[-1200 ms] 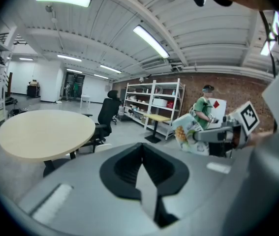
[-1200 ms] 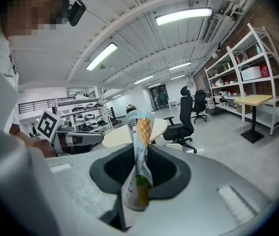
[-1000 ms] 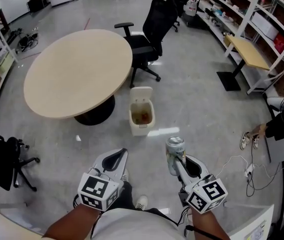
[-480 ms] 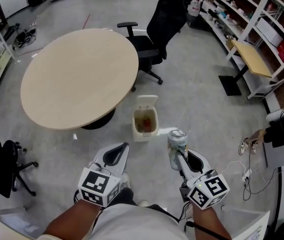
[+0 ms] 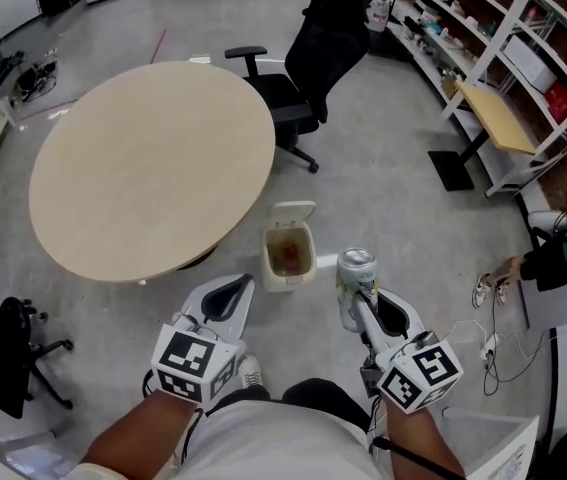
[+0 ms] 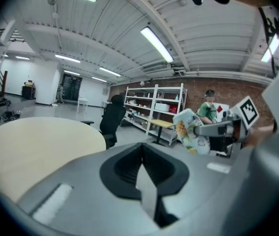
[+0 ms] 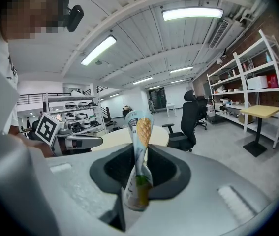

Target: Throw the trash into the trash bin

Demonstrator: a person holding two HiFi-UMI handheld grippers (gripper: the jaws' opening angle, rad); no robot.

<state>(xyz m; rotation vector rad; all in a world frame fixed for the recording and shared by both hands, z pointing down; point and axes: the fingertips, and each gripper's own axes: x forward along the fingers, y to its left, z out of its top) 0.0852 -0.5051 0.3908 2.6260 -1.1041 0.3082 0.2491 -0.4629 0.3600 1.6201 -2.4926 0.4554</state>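
- Two grey, smooth-shelled handheld grippers occupy the bottom of the head view, each carrying a marker cube (image 5: 196, 365) printed with black-and-white square patterns.
- Left gripper (image 5: 235, 290) (image 6: 142, 154): jaws fully together along a straight seam, with nothing between the black pads.
- Right gripper (image 5: 357, 306) (image 7: 137, 178): jaws clamped on a drinks can (image 5: 355, 286) (image 7: 138, 161) (image 6: 192, 132), which stands upright.
- Can: thin metal, squeezed flat at the waist, with a round silver top. The label shows a pineapple-like yellow graphic with green. Its lettering is too small to read.
- Can location: lower centre of the head view, just right of and below the trash bin (image 5: 285, 282).
- Trash bin: cream plastic, rectangular, lid flipped up, reddish-brown contents inside. It stands on the glossy grey floor (image 5: 393, 218) at frame centre, near the lower-right edge of the table (image 5: 153, 163).
- Table: round, matte pale wood-tone top.
- Office chair (image 5: 308, 78): black, upper centre.
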